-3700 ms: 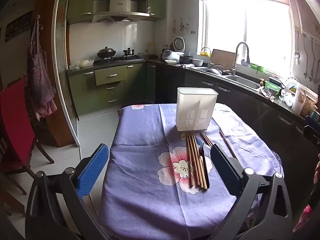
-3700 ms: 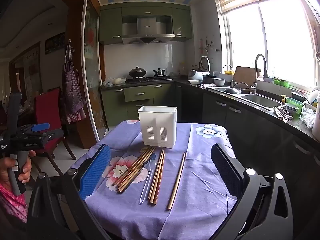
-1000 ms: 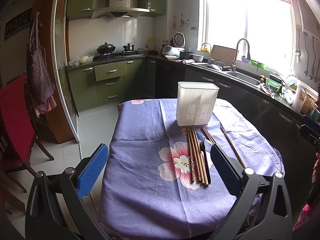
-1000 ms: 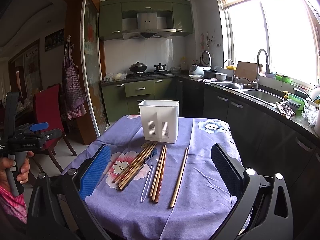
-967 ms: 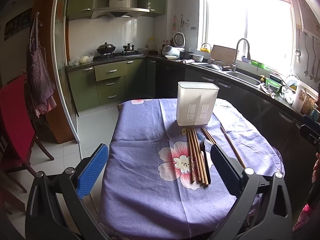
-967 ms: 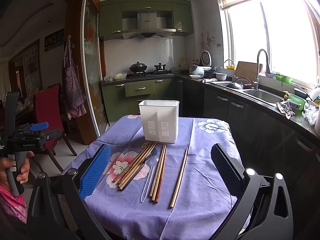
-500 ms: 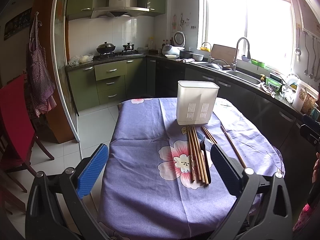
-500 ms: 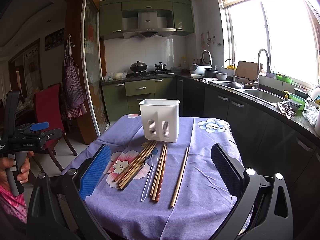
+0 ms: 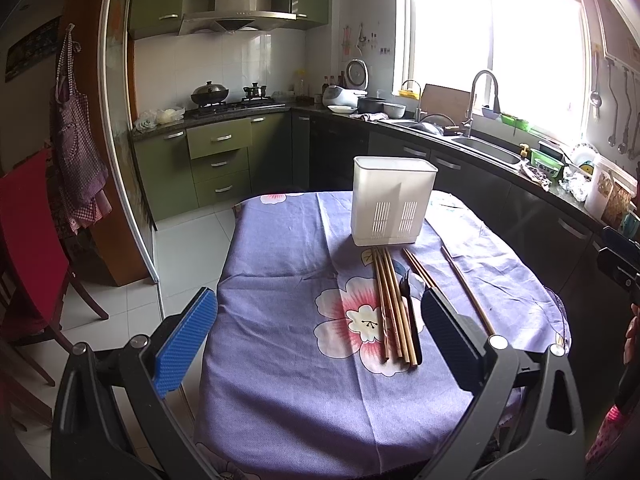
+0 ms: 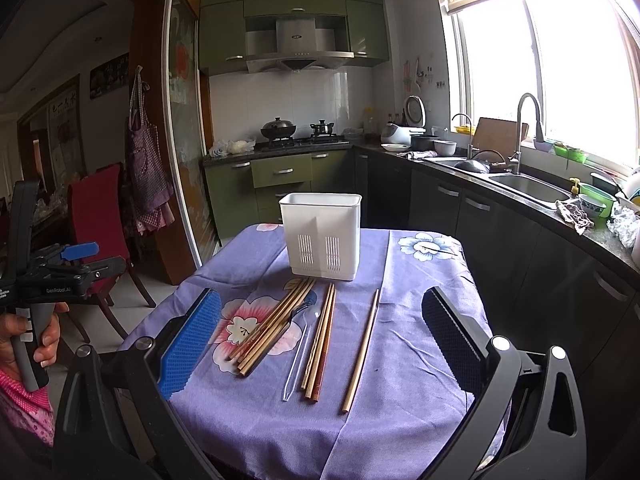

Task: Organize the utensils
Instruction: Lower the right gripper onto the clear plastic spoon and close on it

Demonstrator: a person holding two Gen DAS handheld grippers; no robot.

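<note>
A white slotted utensil holder (image 9: 393, 201) (image 10: 321, 236) stands upright at the far end of the table with a purple floral cloth (image 9: 280, 264) (image 10: 416, 344). In front of it lie several wooden chopsticks (image 9: 390, 304) (image 10: 272, 326), a black fork (image 9: 411, 320), a clear plastic spoon (image 10: 300, 354), a chopstick pair (image 10: 320, 344) and a single chopstick (image 10: 362, 348). My left gripper (image 9: 320, 344) is open and empty, hovering above the near table edge. My right gripper (image 10: 322, 344) is open and empty, held back from the utensils.
A red chair (image 9: 28, 248) (image 10: 96, 216) stands left of the table. Dark kitchen cabinets with a sink (image 10: 528, 184) run along the right. Green cabinets and a stove (image 9: 232, 100) are at the back. The other hand-held gripper shows in the right wrist view (image 10: 52, 272).
Both views have barely shifted over the last second; nothing on the table has moved and both grippers stay open.
</note>
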